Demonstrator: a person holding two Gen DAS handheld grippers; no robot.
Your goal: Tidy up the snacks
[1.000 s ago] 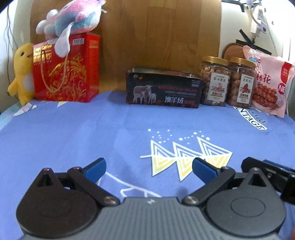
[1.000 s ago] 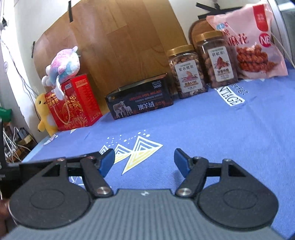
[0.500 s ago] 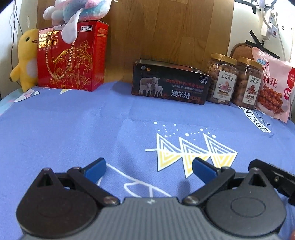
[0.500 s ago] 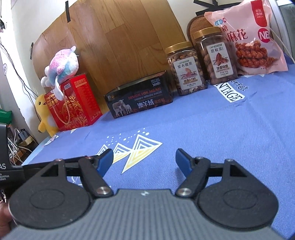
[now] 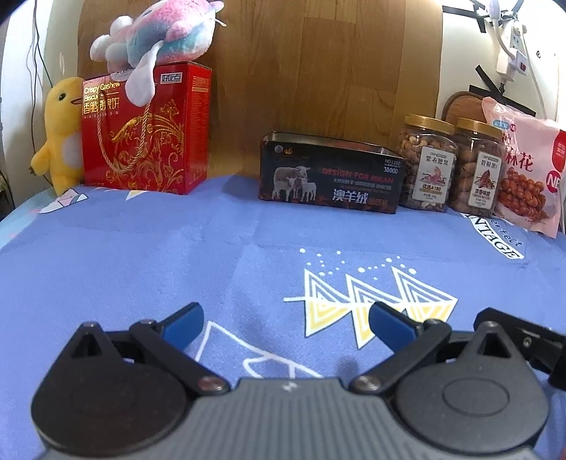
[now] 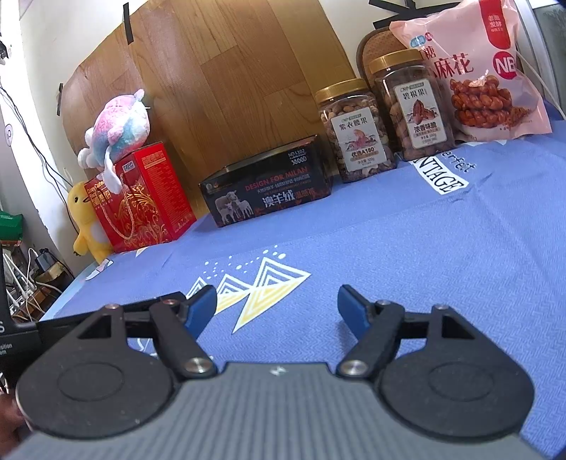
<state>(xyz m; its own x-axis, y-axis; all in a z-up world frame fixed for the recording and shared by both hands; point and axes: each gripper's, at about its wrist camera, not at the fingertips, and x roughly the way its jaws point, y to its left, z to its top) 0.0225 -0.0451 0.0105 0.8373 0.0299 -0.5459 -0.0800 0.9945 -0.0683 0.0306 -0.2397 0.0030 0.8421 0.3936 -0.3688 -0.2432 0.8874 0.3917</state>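
Observation:
Along the back of the blue cloth [image 5: 177, 254] stand a red biscuit box [image 5: 145, 131], a black tin [image 5: 329, 177], two gold-lidded nut jars [image 5: 426, 162] [image 5: 477, 170] and a pink snack bag [image 5: 523, 170]. My left gripper [image 5: 286, 318] hovers open over the near cloth, nothing between its blue pads. The right wrist view shows the same row: red box [image 6: 141, 198], tin [image 6: 269, 187], jars [image 6: 353, 127] [image 6: 414, 106], bag [image 6: 477, 70]. My right gripper [image 6: 276, 302] is also open and empty, well short of the snacks.
A pink plush toy [image 5: 159, 32] lies on the red box and a yellow duck plush [image 5: 60, 134] leans beside it. A wooden board [image 5: 318, 70] backs the row. Cables and a power strip [image 6: 24, 283] lie off the table's left edge.
The left wrist view wobbles slightly. Nothing on the table has moved, and both grippers stay open and empty.

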